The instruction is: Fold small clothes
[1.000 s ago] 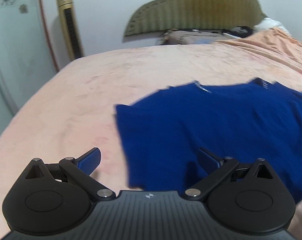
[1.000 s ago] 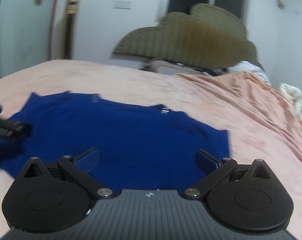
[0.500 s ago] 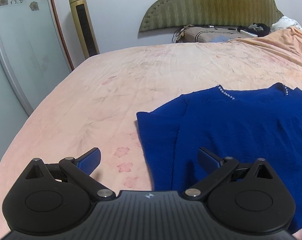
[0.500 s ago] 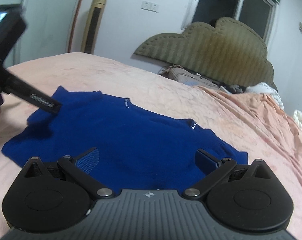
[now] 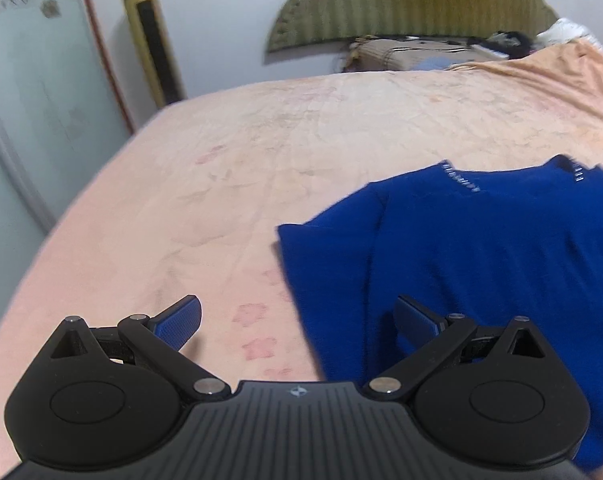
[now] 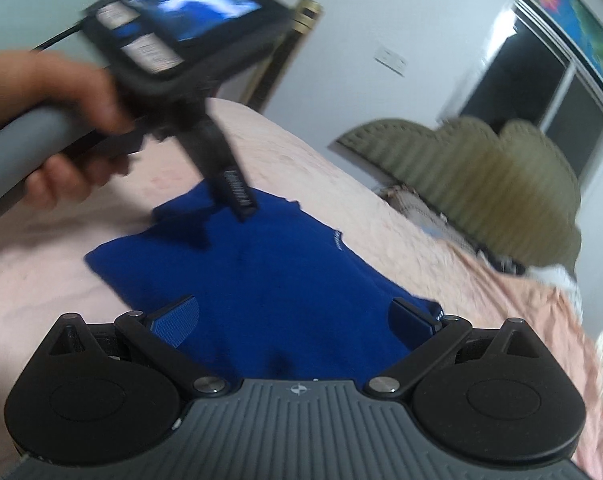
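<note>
1. Across the lower right of the left wrist view, a blue top (image 5: 481,256) is lying flat on a peach bedsheet (image 5: 261,184), its neckline w/ small white studs pointing toward the upper right.
2. Left gripper (image 5: 297,320) is sitting at frame bottom, jaws spread wide and gripping nothing; its left pad (image 5: 179,322) is hanging over bare sheet, its right pad (image 5: 415,320) over the garment's left part.
3. Right gripper (image 6: 293,320) is likewise showing wide-open, empty jaws at frame bottom, w/ the blue top filling the center of its view.
4. At upper left of the right wrist view, a hand (image 6: 49,128) is holding the left gripper's grey handle, its lit screen blurred; one black finger is pointing down over the garment's far corner; contact can't be told.
5. Toward the top of the left wrist view, an olive scalloped headboard (image 5: 413,0) and a gold tower fan (image 5: 151,36) are standing against the wall.
</note>
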A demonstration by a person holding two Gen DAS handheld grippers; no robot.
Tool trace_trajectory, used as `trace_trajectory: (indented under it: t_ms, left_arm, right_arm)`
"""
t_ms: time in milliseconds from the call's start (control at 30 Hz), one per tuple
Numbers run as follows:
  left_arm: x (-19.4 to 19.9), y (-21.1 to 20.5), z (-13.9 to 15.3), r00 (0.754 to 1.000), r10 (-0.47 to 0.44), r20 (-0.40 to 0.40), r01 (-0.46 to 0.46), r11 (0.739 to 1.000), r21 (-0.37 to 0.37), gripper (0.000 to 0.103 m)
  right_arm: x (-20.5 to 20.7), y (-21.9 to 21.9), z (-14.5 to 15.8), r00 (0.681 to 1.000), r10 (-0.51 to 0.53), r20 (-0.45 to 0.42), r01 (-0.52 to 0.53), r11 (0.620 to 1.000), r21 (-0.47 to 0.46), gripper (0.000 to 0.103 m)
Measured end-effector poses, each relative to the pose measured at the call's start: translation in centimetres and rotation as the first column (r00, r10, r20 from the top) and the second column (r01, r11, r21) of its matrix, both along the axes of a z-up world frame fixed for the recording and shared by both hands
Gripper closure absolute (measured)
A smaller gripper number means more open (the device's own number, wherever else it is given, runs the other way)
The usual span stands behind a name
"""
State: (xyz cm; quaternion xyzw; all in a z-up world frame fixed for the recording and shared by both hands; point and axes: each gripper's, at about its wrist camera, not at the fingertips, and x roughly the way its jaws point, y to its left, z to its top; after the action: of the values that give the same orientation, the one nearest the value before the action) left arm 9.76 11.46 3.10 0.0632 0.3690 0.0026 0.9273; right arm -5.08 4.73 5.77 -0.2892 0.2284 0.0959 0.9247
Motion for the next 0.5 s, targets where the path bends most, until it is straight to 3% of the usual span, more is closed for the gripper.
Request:
trace_trajectory:
  t_ms: [133, 300, 400, 500]
  left_arm:
    - [1.7, 2.6, 0.2, 0.99, -0.122, -0.072, 0.106, 0.976, -0.191, 0.0]
    - [5.3, 5.2, -0.9, 0.953, -0.256, -0.16, 0.173, 0.898, -0.404, 0.0]
    - [7.5, 5.7, -2.1, 0.939, -0.291, -0.186, 0.166, 0.852, -0.496, 0.0]
    - [9.7, 5.4, -2.6, 0.927, -0.336, -0.169, 0.179, 0.79, -0.586, 0.0]
  right_arm:
    - [-0.7, 1.0, -0.2, 0.999, 0.04, -0.014, -0.04, 0.999, -0.012, 0.002]
    - [-0.9, 2.2, -1.7, 0.994, 0.08, -0.076, -0.082, 0.996, -0.032, 0.009]
    - [-0.5, 3.8, -2.6, 0.993, 0.098, -0.057, -0.103, 0.991, -0.083, 0.01]
    - [0.6, 5.4, -3.4, 0.994, 0.111, -0.016, -0.112, 0.985, -0.133, 0.01]
